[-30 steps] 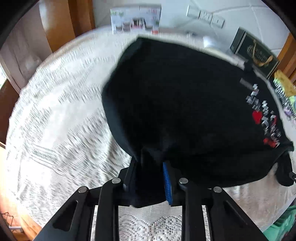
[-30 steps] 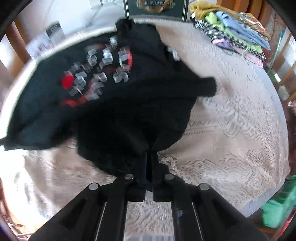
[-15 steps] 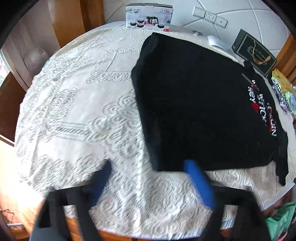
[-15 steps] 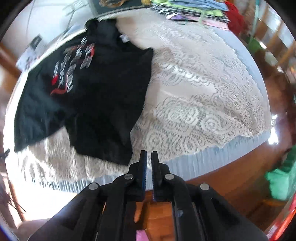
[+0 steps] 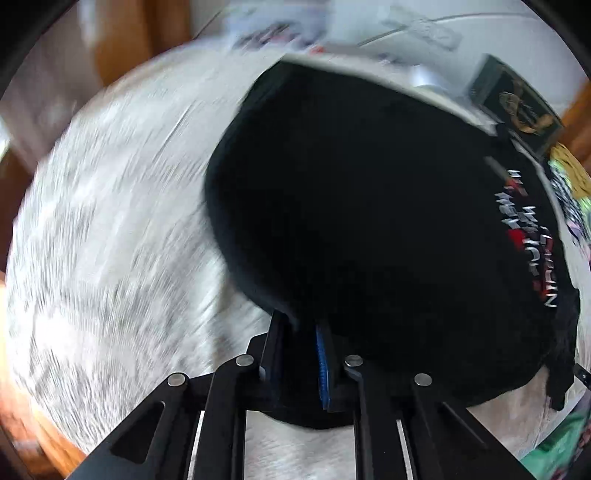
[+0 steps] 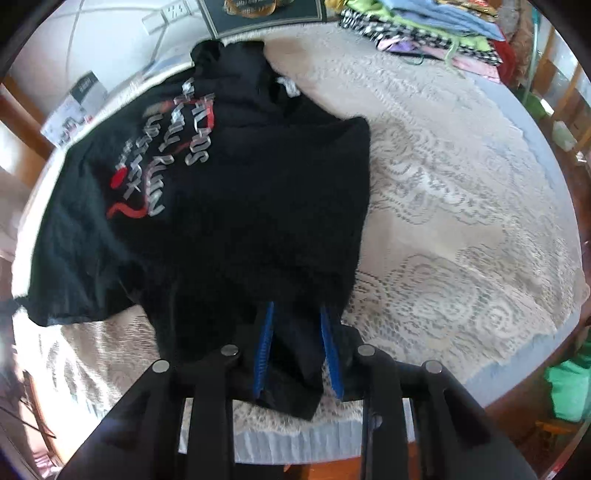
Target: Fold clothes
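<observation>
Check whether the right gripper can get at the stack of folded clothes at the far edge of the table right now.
Probably not. The right gripper straddles the near hem of the black T-shirt, and the stack of folded clothes lies far across the lace tablecloth, though nothing stands between them.

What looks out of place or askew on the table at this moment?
The black T-shirt lies crooked and bunched on the lace tablecloth, with its near hem drooping over the table edge between the right gripper fingers. Nothing looks spilled or damaged.
</observation>
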{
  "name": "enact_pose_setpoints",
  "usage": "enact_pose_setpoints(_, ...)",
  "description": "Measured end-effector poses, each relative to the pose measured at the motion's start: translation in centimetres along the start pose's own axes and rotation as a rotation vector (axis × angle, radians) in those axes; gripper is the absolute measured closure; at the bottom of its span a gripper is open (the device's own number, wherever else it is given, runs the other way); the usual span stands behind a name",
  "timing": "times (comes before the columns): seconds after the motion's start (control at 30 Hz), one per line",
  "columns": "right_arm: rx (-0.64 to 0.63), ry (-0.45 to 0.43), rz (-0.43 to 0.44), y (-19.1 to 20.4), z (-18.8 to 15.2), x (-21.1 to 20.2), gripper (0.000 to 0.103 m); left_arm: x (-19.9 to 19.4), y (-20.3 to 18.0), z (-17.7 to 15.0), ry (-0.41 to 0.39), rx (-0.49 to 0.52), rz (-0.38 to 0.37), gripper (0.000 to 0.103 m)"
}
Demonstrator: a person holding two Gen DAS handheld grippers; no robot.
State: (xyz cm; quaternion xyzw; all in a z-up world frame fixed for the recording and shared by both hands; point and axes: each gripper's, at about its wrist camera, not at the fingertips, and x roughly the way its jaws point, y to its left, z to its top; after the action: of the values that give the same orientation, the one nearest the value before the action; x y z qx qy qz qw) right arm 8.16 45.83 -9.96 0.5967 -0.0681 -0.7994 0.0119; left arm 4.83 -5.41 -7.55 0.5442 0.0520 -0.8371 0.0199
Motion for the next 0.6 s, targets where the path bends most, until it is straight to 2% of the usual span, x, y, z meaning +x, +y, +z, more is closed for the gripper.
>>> enact_pose_setpoints(0.07,0.004,0.020,-0.001,-0.1,0.0,0.9,0.077,-0.8,-4.8,2.0,-0.050,0.095,-0.022,0.087)
enact_pose_setpoints(0.13,0.001,0.027,0.002,-0.1,0.0,1.2,0.077,-1.1,-10.3,3.0,-0.055,0.212,-0.061,0.086)
enact_pose_setpoints(0.2,-0.007,0.029,0.006,-0.2,0.1,1.2,0.077,-1.5,-14.9,3.0,-0.043,0.319,-0.113,0.061)
enact_pose_setpoints(0.23,-0.010,0.032,0.008,-0.2,0.2,1.3,0.077,-1.8,-15.9,2.5,-0.041,0.345,-0.137,0.029)
enact_pose_setpoints(0.27,-0.011,0.039,0.011,-0.2,0.3,1.3,0.077,-2.2,-16.6,2.0,-0.044,0.359,-0.165,0.012)
enact_pose_setpoints(0.3,-0.013,0.044,0.014,-0.3,0.5,1.3,0.077,-2.5,-16.8,1.7,-0.042,0.360,-0.187,0.012)
enact_pose_setpoints(0.4,-0.016,0.042,0.027,-0.4,0.3,1.3,0.076,-2.8,-13.6,2.8,-0.015,0.284,-0.212,0.012)
enact_pose_setpoints(0.53,-0.008,0.037,0.045,-0.6,0.2,1.0,0.076,-2.2,-6.7,5.4,0.009,0.161,-0.155,0.012)
enact_pose_setpoints(0.6,-0.013,0.006,0.046,-0.8,0.5,0.2,0.076,-1.5,-5.8,6.3,0.030,0.139,-0.156,0.012)
